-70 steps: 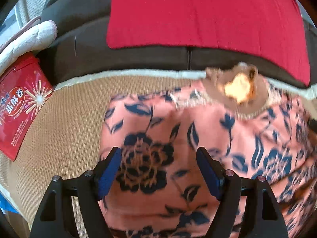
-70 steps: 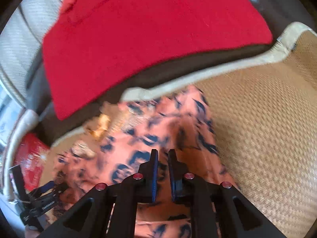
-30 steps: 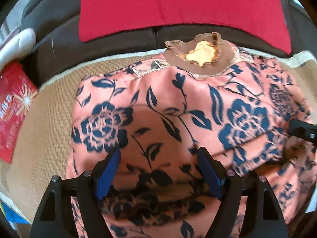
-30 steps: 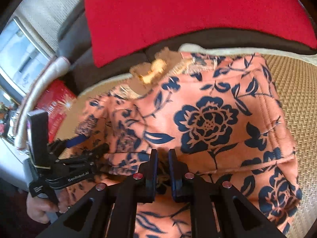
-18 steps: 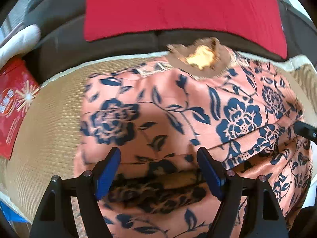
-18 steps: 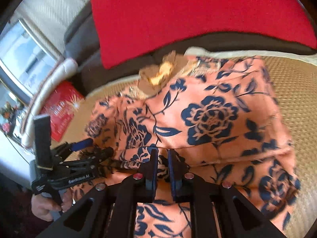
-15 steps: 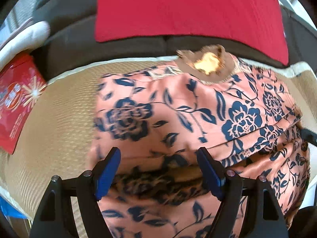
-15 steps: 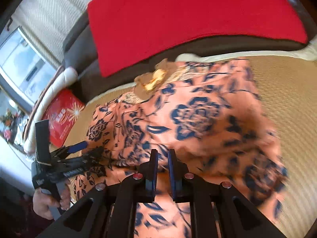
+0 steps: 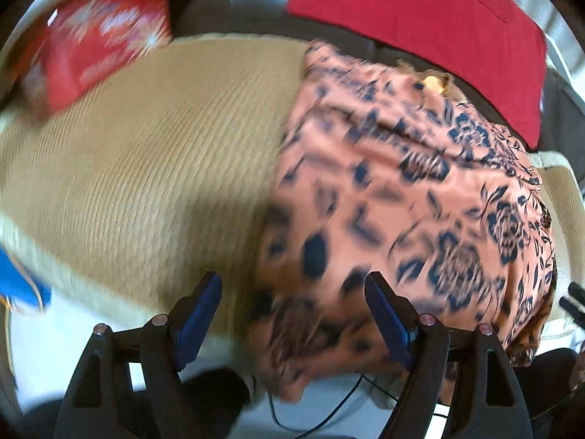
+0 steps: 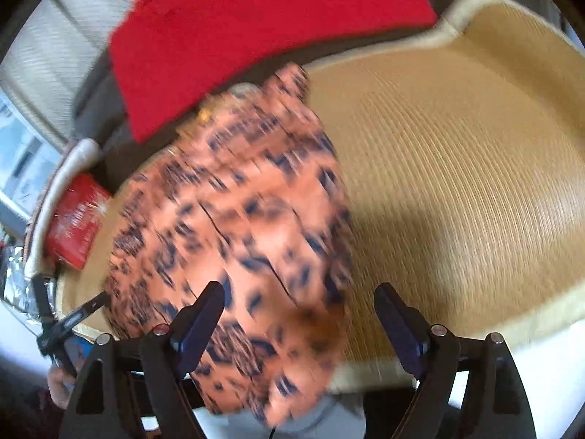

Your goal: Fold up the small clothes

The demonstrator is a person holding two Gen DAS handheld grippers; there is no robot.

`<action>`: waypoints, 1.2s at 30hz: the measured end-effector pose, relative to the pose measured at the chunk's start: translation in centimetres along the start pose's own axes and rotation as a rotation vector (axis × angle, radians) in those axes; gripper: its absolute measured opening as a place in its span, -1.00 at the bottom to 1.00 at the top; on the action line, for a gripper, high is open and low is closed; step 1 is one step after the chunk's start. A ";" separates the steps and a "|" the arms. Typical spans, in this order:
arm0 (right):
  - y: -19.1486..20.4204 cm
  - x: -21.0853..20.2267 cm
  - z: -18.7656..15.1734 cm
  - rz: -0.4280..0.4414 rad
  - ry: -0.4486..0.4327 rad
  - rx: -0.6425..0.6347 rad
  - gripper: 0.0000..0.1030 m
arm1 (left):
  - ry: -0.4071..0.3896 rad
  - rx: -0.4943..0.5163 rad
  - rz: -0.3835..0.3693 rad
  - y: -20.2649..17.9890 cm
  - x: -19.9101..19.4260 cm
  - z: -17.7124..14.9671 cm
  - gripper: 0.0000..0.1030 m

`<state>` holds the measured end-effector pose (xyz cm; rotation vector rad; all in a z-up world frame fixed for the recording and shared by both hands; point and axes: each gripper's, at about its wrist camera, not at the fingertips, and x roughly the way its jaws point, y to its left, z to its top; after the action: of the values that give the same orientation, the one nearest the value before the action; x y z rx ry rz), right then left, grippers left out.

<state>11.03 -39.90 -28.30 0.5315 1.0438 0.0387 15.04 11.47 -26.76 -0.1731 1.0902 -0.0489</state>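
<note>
A salmon-pink garment [image 9: 402, 201] with a navy flower print lies on a woven tan mat [image 9: 146, 146], its hem hanging over the mat's near edge. My left gripper [image 9: 292, 285] is open at the garment's lower left corner; one finger is over the mat, the other over cloth, and neither pad presses. In the right wrist view the garment [image 10: 237, 212] is blurred. The jaws of my right gripper [image 10: 299, 291] are opening, with the garment's lower right edge loose between them. The left gripper [image 10: 73, 318] shows at the far left there, in a hand [image 10: 60, 384].
A red cushion [image 9: 420, 18] leans on the dark sofa back behind the garment. A red printed box [image 9: 95, 44] lies at the mat's left end. Bare mat [image 10: 457, 164] stretches to the right of the garment. White floor shows below the mat's near edge.
My right gripper, shut on the cloth before, now stands wide with the cloth loose. Both hands have swung outward: the left to the garment's left side, the right to its right side.
</note>
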 end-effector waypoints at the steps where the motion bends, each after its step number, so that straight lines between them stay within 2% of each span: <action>1: -0.1 0.5 -0.2 0.005 0.020 0.008 0.68 | 0.014 -0.020 -0.009 0.6 0.1 -0.7 0.57; 5: -0.4 2.8 -1.8 -0.038 0.104 0.098 0.68 | 0.093 -0.123 -0.066 2.8 0.9 -2.9 0.57; 8: -0.6 3.4 -2.4 -0.039 0.114 0.160 0.68 | 0.134 -0.198 -0.088 4.1 1.5 -4.0 0.57; 10: -0.5 3.6 -2.6 -0.049 0.107 0.163 0.68 | 0.171 -0.213 -0.104 4.2 2.3 -4.4 0.57; 13: -0.5 3.4 -3.0 -0.052 0.099 0.173 0.68 | 0.212 -0.186 -0.078 3.8 3.3 -5.0 0.57; 17: -1.1 3.3 -3.7 -0.063 0.099 0.181 0.68 | 0.266 -0.128 0.008 2.4 5.3 -5.7 0.57; 22: -2.1 3.2 -4.3 -0.072 0.100 0.189 0.68 | 0.283 -0.062 0.052 1.1 6.8 -6.5 0.57; 24: -2.4 3.2 -4.5 -0.081 0.107 0.195 0.66 | 0.265 -0.040 0.041 0.5 6.8 -6.6 0.33; 26: -2.4 3.5 -4.6 -0.087 0.116 0.195 0.65 | 0.268 -0.011 0.022 -0.5 6.9 -6.7 -0.27; 27: -2.5 3.6 -4.6 -0.095 0.118 0.194 0.64 | 0.270 0.001 0.019 -0.7 7.0 -6.8 -0.45; 28: -2.5 3.7 -4.7 -0.103 0.121 0.191 0.63 | 0.268 0.010 0.016 -1.0 6.9 -6.8 -0.53; 29: -2.5 3.9 -4.8 -0.109 0.128 0.190 0.56 | 0.263 0.017 0.004 -1.2 6.8 -6.9 -0.66; 31: -2.4 4.5 -5.1 -0.118 0.155 0.191 0.35 | 0.254 0.020 -0.013 -1.7 6.8 -6.7 -0.73; 33: -2.6 5.2 -5.5 -0.117 0.193 0.189 -0.12 | 0.254 0.018 -0.031 -2.0 6.6 -6.4 -0.73; 35: -2.5 5.4 -5.8 -0.112 0.204 0.179 -0.36 | 0.264 0.003 -0.043 -1.5 6.5 -6.3 -0.70; 36: -2.5 5.2 -6.0 -0.119 0.198 0.175 -0.47 | 0.269 -0.006 -0.047 -1.3 6.8 -6.2 -0.54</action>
<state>8.22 -38.29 -35.97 0.6325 1.2781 -0.1077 12.70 8.64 -35.29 -0.2010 1.3550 -0.1137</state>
